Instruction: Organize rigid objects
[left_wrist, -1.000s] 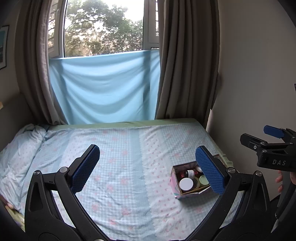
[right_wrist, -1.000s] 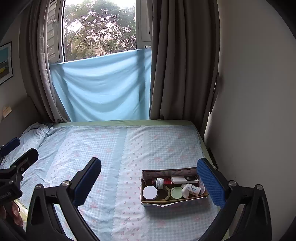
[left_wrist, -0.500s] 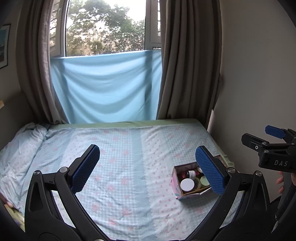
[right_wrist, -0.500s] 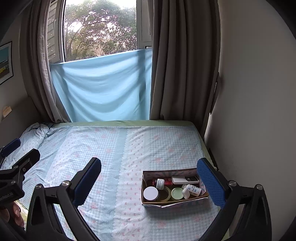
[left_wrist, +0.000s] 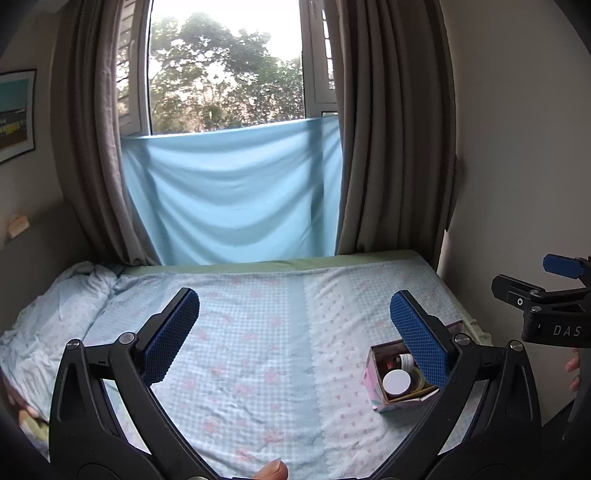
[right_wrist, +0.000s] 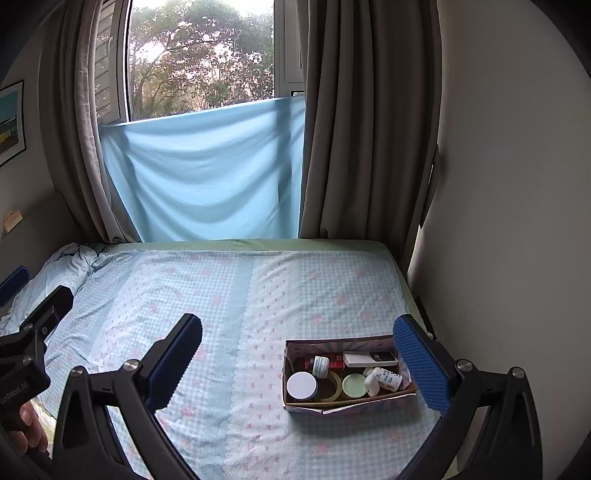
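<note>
Both my tongs, L (left_wrist: 293, 325) & R (right_wrist: 297, 354), gape empty above bed (right_wrist: 229, 295); approach step, I reckon next: lower R onto box (right_wrist: 349, 402) w/ jars.

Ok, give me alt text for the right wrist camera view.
An open right gripper hovers over a bed, where a small cardboard box holds jars, bottles and tape. Behind: grey curtains and a blue cloth across the window.
</note>
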